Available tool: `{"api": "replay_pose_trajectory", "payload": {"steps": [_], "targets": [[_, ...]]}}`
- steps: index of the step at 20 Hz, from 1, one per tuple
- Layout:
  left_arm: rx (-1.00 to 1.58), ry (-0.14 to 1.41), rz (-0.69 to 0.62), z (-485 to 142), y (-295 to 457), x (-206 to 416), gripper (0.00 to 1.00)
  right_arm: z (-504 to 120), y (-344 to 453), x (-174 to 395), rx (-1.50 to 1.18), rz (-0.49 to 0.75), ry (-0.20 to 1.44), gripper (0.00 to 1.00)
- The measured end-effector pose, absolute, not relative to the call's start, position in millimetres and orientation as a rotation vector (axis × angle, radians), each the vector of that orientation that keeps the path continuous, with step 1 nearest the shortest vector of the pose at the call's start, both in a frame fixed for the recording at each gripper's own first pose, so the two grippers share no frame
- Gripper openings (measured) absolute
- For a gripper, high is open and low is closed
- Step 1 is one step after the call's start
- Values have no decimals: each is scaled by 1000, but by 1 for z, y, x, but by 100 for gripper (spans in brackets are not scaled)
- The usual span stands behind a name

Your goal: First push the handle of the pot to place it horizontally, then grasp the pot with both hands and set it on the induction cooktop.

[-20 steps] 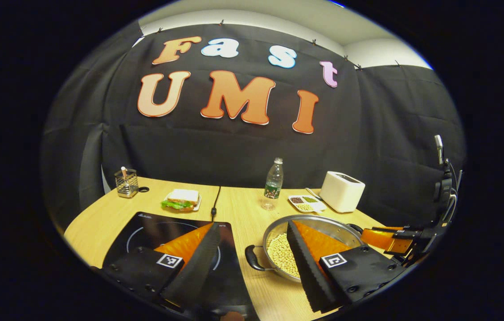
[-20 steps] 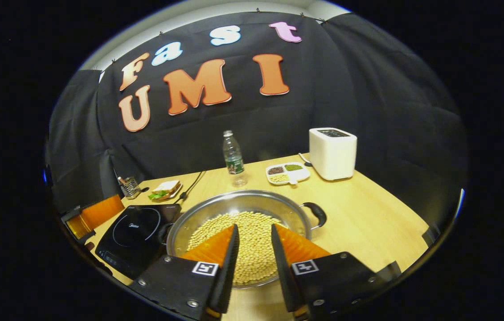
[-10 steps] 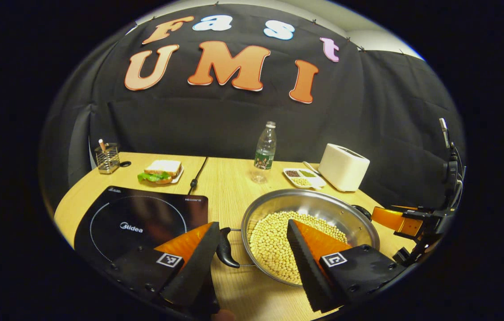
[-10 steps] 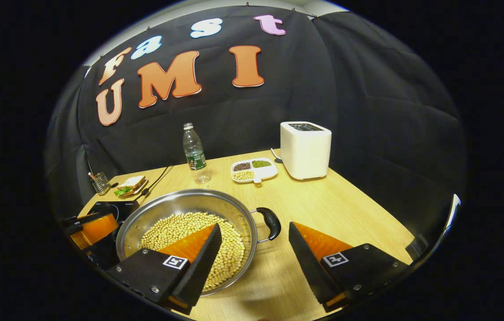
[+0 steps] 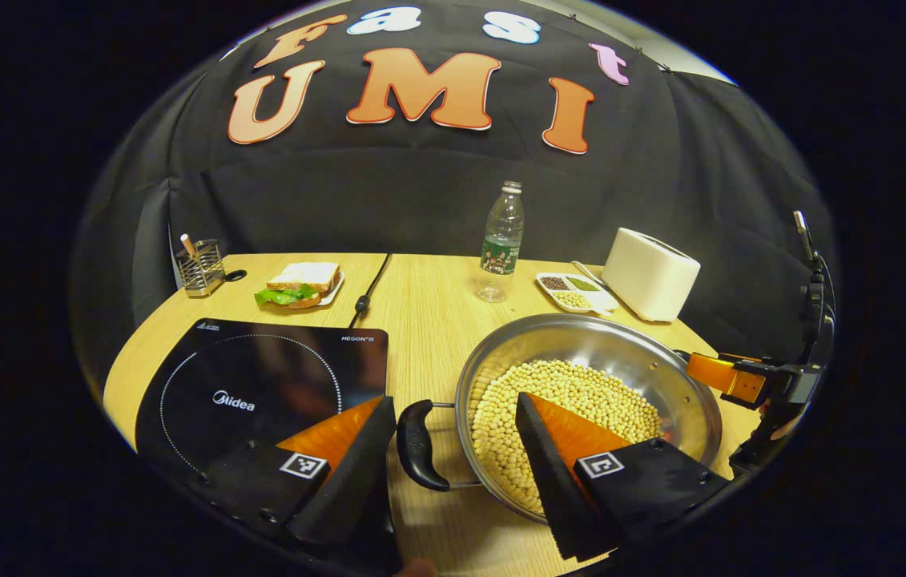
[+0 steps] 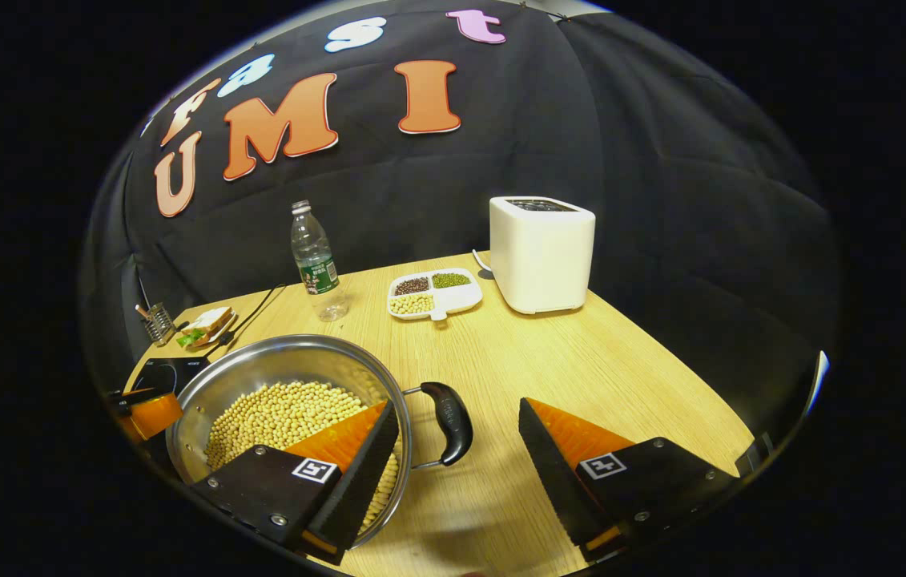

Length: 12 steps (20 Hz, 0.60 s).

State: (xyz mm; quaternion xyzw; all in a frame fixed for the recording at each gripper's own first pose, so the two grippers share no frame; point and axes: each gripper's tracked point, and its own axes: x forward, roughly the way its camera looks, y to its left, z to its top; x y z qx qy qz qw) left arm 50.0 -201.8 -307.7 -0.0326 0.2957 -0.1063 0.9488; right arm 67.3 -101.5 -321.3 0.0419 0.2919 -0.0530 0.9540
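A steel pot (image 5: pixel 645 365) full of pale beans sits on the wooden table, right of the black induction cooktop (image 5: pixel 260 385). My left gripper (image 5: pixel 453 453) is open, its fingers standing either side of the pot's black left handle (image 5: pixel 418 445), without touching it. In the right gripper view the pot (image 6: pixel 260 369) lies at the lower left. My right gripper (image 6: pixel 457 445) is open around the black right handle (image 6: pixel 453 421), one finger over the beans, the other over bare table. The right gripper (image 5: pixel 729 377) also appears beyond the pot's far rim in the left gripper view.
At the back of the table stand a water bottle (image 5: pixel 501 240), a white toaster (image 5: pixel 649 272), a divided dish of grains (image 5: pixel 577 290), a sandwich on a plate (image 5: pixel 300 282) and a wire holder (image 5: pixel 200 268). A black cable (image 5: pixel 368 288) runs to the cooktop.
Both grippers have dropped and closed in on the pot's handles. The left moved right until the left handle came between its fingers; the right opened wide and shifted right around the right handle.
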Motion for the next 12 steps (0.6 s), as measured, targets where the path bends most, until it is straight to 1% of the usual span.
{"api": "replay_pose_trajectory", "payload": {"steps": [3, 7, 8, 9, 10, 11, 12], "targets": [[-96, 679, -205, -327, -201, 50, 98, -329, -96, 71, 108, -81, 620, 95], [-77, 696, -227, -332, -213, 49, 98, -341, -84, 74, 104, -48, 665, 95], [-57, 702, -221, -336, -212, 51, 100, -344, -82, 74, 113, -37, 675, 94], [-32, 711, -200, -340, -206, 53, 95, -344, -80, 74, 123, -31, 682, 92], [-31, 710, -185, -342, -202, 54, 91, -344, -81, 74, 120, -35, 680, 76], [-66, 681, -182, -337, -203, 59, 70, -345, -83, 74, 121, -34, 685, 63], [-101, 693, -175, -341, -207, 59, 69, -343, -84, 72, 129, -35, 691, 63]]}}
